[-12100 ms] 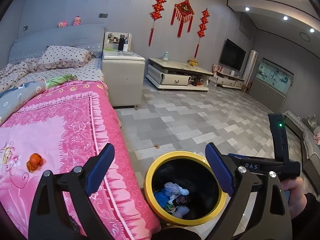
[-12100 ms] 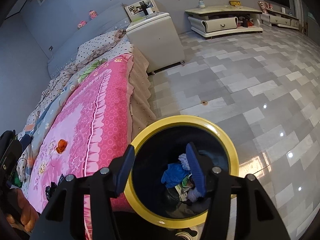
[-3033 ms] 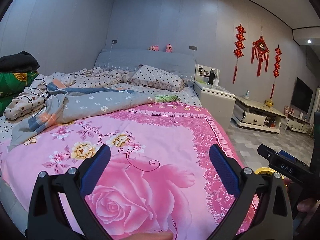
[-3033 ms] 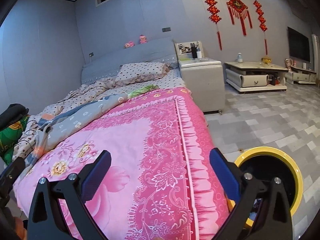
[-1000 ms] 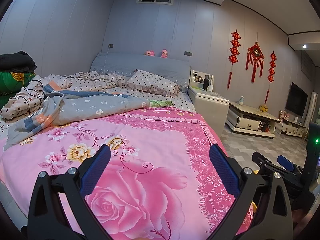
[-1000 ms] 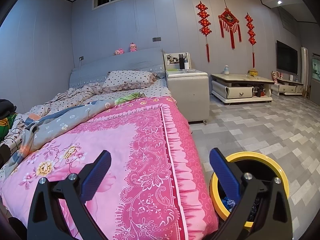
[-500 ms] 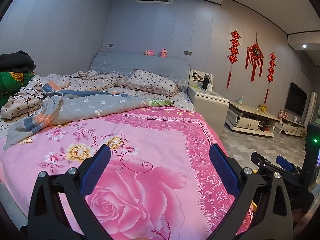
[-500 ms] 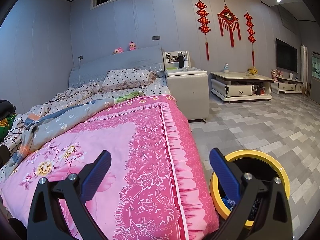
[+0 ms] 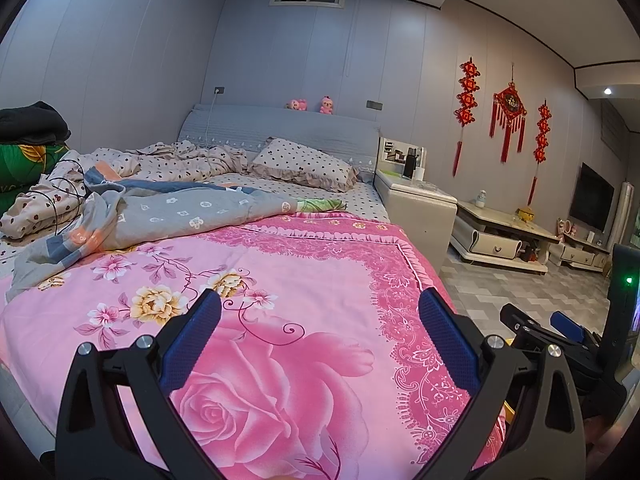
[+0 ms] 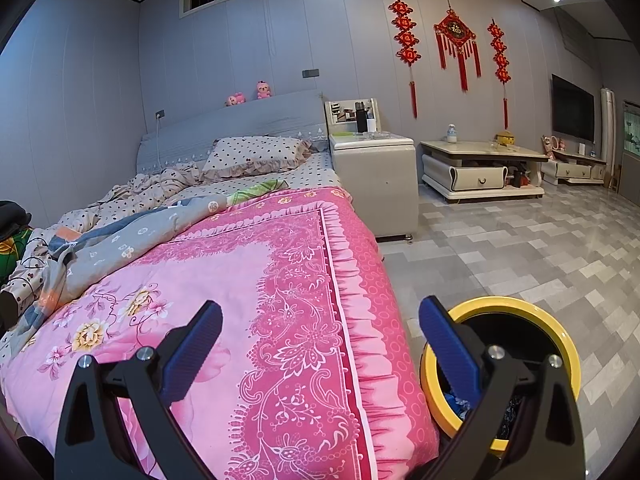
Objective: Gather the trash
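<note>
My left gripper (image 9: pixel 320 344) is open and empty, held above the pink flowered bedspread (image 9: pixel 280 320). My right gripper (image 10: pixel 320 344) is open and empty too, over the bed's right edge. The yellow-rimmed black trash bin (image 10: pixel 560 344) stands on the floor beside the bed, partly behind the right finger (image 10: pixel 448 348); blue and dark scraps show inside it. The right gripper's body (image 9: pixel 560 344) shows at the right edge of the left wrist view. No loose trash shows on the bedspread in either view.
A grey quilt (image 9: pixel 168 216) and spotted bedding (image 9: pixel 184 160) lie crumpled at the bed's head with a pillow (image 9: pixel 304 164). A white nightstand (image 10: pixel 372 180) stands by the bed, a low TV cabinet (image 10: pixel 480 172) along the wall. Grey tiled floor (image 10: pixel 540 248) lies to the right.
Over the last second both views barely shift. Twelve seconds ago both grippers hung over the bin and an orange item lay on the bed; now they face the bed.
</note>
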`<action>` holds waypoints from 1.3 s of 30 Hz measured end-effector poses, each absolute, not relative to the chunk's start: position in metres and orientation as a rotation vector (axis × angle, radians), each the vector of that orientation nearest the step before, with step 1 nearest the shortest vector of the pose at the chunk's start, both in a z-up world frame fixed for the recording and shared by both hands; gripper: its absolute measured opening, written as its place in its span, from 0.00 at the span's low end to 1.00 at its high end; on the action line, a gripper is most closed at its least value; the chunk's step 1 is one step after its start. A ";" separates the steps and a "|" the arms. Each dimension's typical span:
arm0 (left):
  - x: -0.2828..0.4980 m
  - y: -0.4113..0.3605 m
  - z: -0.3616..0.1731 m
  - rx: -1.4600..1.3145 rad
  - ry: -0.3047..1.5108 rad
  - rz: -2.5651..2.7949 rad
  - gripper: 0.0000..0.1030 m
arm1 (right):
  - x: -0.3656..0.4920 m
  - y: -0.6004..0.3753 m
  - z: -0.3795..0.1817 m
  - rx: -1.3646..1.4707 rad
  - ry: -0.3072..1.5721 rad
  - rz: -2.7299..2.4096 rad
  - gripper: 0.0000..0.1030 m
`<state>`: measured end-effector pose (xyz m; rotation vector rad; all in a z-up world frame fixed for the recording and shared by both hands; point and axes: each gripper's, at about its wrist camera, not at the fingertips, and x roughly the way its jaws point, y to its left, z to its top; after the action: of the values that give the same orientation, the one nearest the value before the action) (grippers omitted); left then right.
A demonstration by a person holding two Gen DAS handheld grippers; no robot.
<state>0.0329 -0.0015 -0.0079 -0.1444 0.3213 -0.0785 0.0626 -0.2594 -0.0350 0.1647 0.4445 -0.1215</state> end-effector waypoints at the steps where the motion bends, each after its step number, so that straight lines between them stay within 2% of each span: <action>1: 0.033 -0.001 -0.008 -0.144 0.321 -0.079 0.92 | 0.063 -0.259 -0.035 0.165 0.445 -0.122 0.92; 39: 0.037 -0.002 -0.018 -0.151 0.346 -0.109 0.92 | 0.063 -0.261 -0.042 0.178 0.466 -0.121 0.92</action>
<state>0.0372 -0.0021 -0.0181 -0.1512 0.3457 -0.1090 0.0630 -0.2605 -0.0417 0.1785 0.4657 -0.1209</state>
